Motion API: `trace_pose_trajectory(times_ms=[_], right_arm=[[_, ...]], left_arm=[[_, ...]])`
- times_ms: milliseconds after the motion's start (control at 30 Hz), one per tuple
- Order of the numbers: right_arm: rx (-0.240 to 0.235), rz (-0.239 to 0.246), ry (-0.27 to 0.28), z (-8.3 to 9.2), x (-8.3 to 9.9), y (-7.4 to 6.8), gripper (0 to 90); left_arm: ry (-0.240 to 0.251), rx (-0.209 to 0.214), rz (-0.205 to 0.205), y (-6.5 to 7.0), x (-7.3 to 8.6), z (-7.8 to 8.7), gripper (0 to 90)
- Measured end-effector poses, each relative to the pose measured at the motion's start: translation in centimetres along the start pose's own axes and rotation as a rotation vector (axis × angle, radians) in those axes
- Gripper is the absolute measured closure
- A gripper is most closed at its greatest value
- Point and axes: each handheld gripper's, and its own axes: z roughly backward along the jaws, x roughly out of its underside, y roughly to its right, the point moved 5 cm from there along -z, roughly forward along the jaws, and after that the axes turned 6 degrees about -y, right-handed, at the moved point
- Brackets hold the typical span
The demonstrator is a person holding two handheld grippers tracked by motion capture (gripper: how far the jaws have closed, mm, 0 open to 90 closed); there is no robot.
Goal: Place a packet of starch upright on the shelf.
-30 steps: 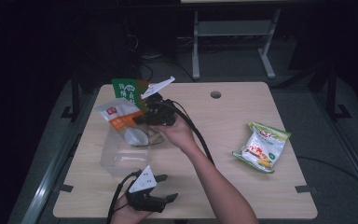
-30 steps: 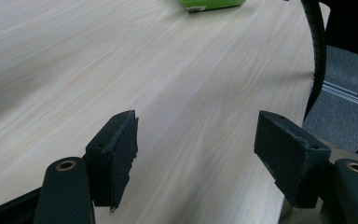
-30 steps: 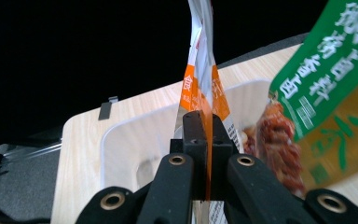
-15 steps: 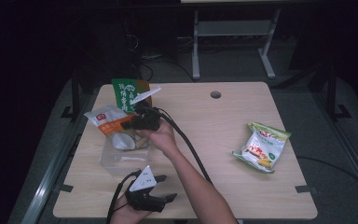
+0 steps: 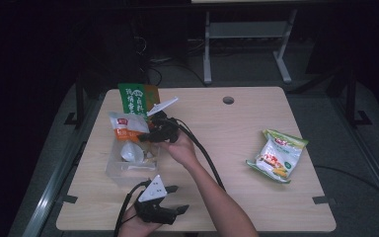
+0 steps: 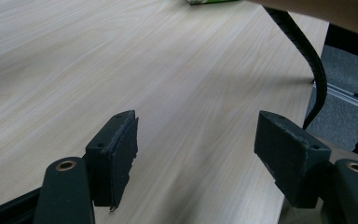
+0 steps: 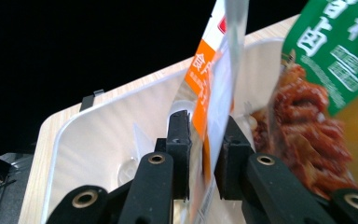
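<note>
STEP: looks like bagged snacks going into the clear bin (image 5: 123, 170) at the counter's (image 5: 217, 133) left | RIGHT tool (image 5: 145, 137) — clenched on the orange-white packet (image 5: 124, 124), held over the bin | LEFT tool (image 5: 170, 200) — released, near edge | NEXT: lower it in beside the green packet (image 5: 132, 100), then let go — yellow-green packet (image 5: 276, 155) waits far right

A pale wood-grain tabletop (image 5: 227, 133) with rounded corners and a small round cable hole (image 5: 228, 100) stands on grey carpeted floor (image 5: 325, 123). A light grey metal frame (image 5: 246, 34) stands beyond it. The surrounding room lies in deep darkness.
</note>
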Motion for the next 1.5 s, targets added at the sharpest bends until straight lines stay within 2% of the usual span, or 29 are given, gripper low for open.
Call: trace_pose_trajectory(times_ms=[267, 600, 733, 800, 933, 1033, 1100, 1167, 1233, 1300, 1333, 1367, 1400, 1433, 1500], right_arm=[[0.011, -0.011, -0.012, 1.2, 0.9, 0.5, 70.9], [0.015, -0.011, -0.013, 2.2, 1.9, 0.5, 71.2], [0.028, 0.006, -0.019, 2.3, 2.0, 0.3, 79.1], [0.032, 0.013, -0.037, 2.0, 2.2, 0.2, 86.8], [0.045, 0.005, -0.053, 1.6, 2.5, 0.3, 88.7], [0.032, -0.007, -0.049, 1.7, 2.7, 0.5, 85.1], [0.011, -0.007, -0.027, 2.4, 2.7, 0.2, 74.0], [0.022, 0.003, -0.023, 3.1, 2.8, 0.2, 70.6], [0.024, -0.003, -0.023, 3.4, 2.9, 0.2, 69.5], [0.025, -0.005, -0.018, 4.7, 3.3, 0.3, 67.4], [0.025, -0.005, -0.018, 4.7, 3.3, 0.3, 67.4], [0.017, -0.008, -0.012, 5.6, 3.8, 0.3, 67.0], [0.017, -0.008, -0.012, 5.6, 3.8, 0.3, 67.0], [0.029, -0.012, -0.015, 6.6, 4.4, 0.4, 66.3], [0.032, -0.012, -0.013, 7.1, 4.7, 0.5, 65.6]], left_arm=[[-0.009, -0.003, -0.001, -0.1, 0.0, -0.2, 29.5], [-0.01, -0.006, 0.005, -0.2, 0.0, -0.2, 29.4], [-0.013, -0.008, 0.004, -0.3, 0.0, -0.3, 29.4], [-0.011, -0.009, 0.004, -0.3, 0.0, -0.3, 29.5], [-0.005, -0.009, 0.002, -0.4, 0.0, -0.2, 29.5], [-0.003, -0.008, 0.005, -0.3, 0.0, -0.2, 29.4], [-0.004, -0.013, 0.002, -0.4, 0.0, -0.2, 28.7], [-0.005, -0.019, 0.0, -0.4, 0.0, -0.2, 28.3], [-0.003, -0.021, -0.01, -0.5, 0.0, -0.1, 28.2], [-0.001, -0.02, -0.001, -0.5, 0.0, -0.1, 28.1], [0.002, -0.016, 0.005, -0.5, 0.0, -0.1, 28.1], [0.002, -0.015, 0.0, -0.6, 0.0, -0.1, 27.7], [0.0, -0.012, -0.002, -0.6, 0.0, -0.1, 27.7], [0.0, -0.012, -0.003, -0.6, 0.0, 0.0, 27.6], [-0.004, -0.012, -0.008, -0.7, 0.0, 0.0, 27.4]])
